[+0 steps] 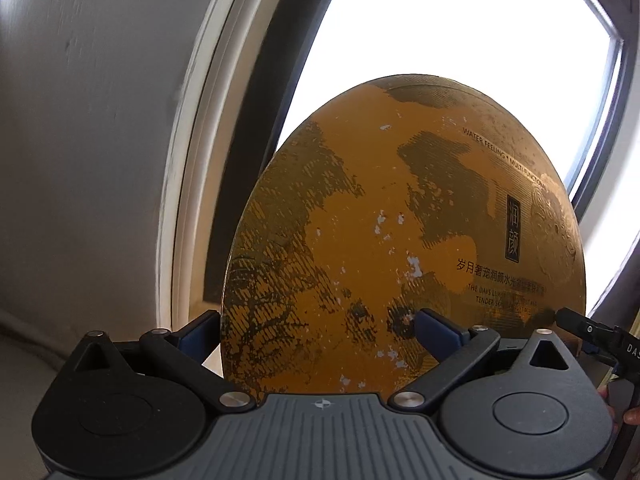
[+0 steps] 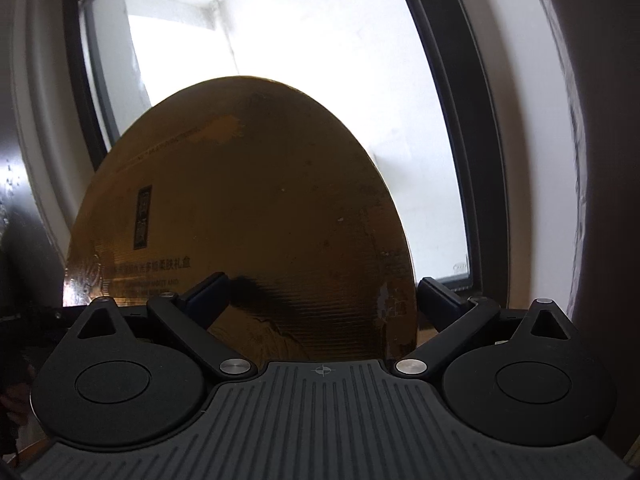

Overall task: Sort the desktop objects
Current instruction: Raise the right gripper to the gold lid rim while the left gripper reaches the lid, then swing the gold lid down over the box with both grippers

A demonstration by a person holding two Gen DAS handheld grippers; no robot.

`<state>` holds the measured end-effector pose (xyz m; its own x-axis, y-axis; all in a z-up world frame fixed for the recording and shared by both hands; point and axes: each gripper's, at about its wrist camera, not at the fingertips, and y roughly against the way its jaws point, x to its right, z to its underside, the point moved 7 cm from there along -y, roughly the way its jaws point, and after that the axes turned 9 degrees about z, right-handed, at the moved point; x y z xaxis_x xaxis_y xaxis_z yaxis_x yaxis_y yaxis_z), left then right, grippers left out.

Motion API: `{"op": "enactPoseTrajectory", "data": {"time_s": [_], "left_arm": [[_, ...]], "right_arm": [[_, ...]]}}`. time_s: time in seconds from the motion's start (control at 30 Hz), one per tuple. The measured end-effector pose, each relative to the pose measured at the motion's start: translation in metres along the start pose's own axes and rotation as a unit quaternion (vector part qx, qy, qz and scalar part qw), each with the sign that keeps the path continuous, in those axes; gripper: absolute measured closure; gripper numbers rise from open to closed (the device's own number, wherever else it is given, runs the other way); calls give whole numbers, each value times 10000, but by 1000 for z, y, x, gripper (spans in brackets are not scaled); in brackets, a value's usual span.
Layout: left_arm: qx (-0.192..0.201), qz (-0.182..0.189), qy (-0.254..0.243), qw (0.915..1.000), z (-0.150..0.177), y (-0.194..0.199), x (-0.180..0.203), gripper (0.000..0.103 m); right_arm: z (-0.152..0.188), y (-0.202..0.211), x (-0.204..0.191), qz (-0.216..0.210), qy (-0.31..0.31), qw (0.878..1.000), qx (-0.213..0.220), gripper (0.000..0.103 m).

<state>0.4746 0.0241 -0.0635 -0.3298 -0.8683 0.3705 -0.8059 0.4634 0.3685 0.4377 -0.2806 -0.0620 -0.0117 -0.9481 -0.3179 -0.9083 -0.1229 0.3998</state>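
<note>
Up by the bright window (image 1: 460, 40), both your left gripper (image 1: 316, 334) and right gripper (image 2: 320, 298) pinch the round gold cardboard lid (image 1: 360, 240), so keep them squeezing evenly and move both together.

The round gold box (image 1: 360, 220) rests on no tabletop here: the two grippers carry it. The left gripper (image 1: 320, 332) clamps one side of its lower rim, one pad on the printed face and the other behind the edge. The right gripper (image 2: 322, 300) grips the opposite side the same way. A pale surface (image 1: 24, 380) shows at the left wrist view's lower left corner (too blurred to identify).
</note>
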Motion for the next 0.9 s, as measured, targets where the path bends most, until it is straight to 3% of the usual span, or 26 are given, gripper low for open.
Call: {"op": "enactPoseTrajectory", "data": {"time_s": [0.27, 0.43, 0.63, 0.9], "left_arm": [[562, 239, -261, 9978, -41, 55, 52, 2], [754, 278, -333, 9962, -57, 107, 93, 2], [635, 369, -210, 9971, -41, 176, 138, 2], [238, 268, -141, 9993, 13, 258, 193, 2]], "right_arm": [[-53, 83, -14, 26, 249, 9979, 601, 7], [-76, 159, -27, 83, 599, 9959, 679, 7], [-80, 256, -31, 193, 924, 9925, 772, 7], [-45, 369, -21, 286, 1248, 9896, 657, 7]]}}
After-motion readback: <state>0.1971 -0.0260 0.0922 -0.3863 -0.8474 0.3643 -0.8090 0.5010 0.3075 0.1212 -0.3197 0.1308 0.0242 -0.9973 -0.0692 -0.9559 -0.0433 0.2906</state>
